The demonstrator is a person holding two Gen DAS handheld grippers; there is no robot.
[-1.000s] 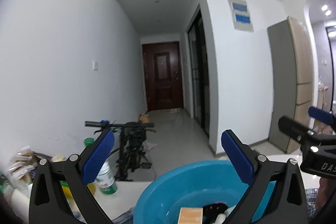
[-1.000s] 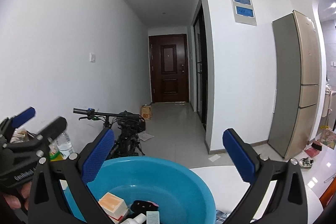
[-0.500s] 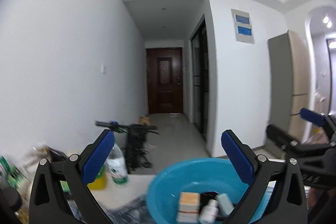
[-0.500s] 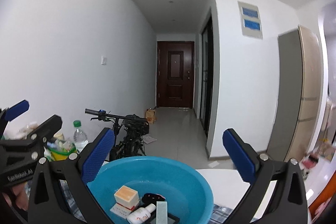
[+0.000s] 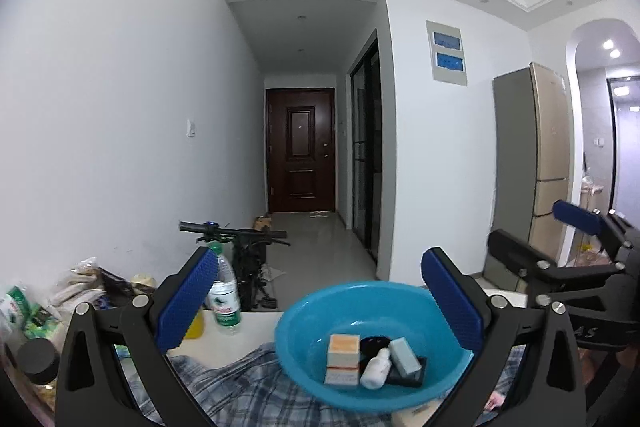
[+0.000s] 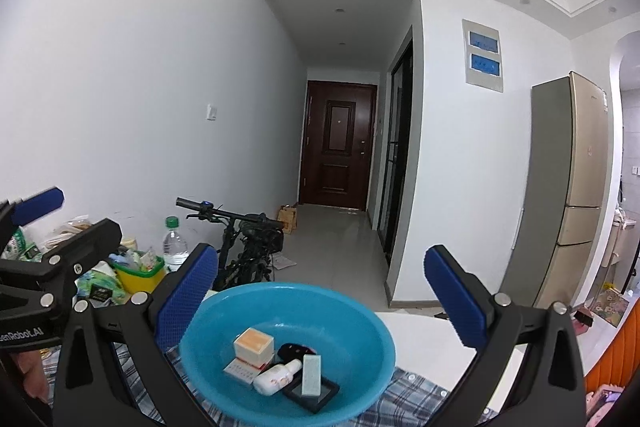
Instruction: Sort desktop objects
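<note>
Hovering above the near edge of the table, you have both grippers spread wide and holding nothing: the left gripper (image 5: 320,301) frames the basin (image 5: 308,311) from its left side, and the right gripper (image 6: 322,301) frames it from the right. The basin sits on a plaid cloth (image 5: 236,383), and the things to sort lie in its bottom, touching one another: an orange-topped box (image 6: 254,345) stacked on a flat white-and-red box (image 6: 240,371), a small white bottle (image 6: 278,375) on its side, a pale grey-green block (image 6: 311,369) leaning across a dark flat case (image 6: 312,393), and a black item (image 6: 296,351) behind them that is too small to identify. All of these look light, so grip strength matters less than placement. The cartons will likely dent if squeezed hard; take the orange-topped one across its two flat sides, from above. The bottle looks smooth and round, so it may roll or squirt out of the pads; close across its body near the middle, not on the cap. The block seems stiff and easy to pinch across its narrow faces, and lifting it first should free the case beneath. The case lies flat against the curved floor, so you will probably need to tip an edge up before gripping. The basin itself is light plastic on cloth and may slide when nudged. A water bottle (image 5: 224,301) and a yellow tub (image 6: 140,273) stand on the far left.
</note>
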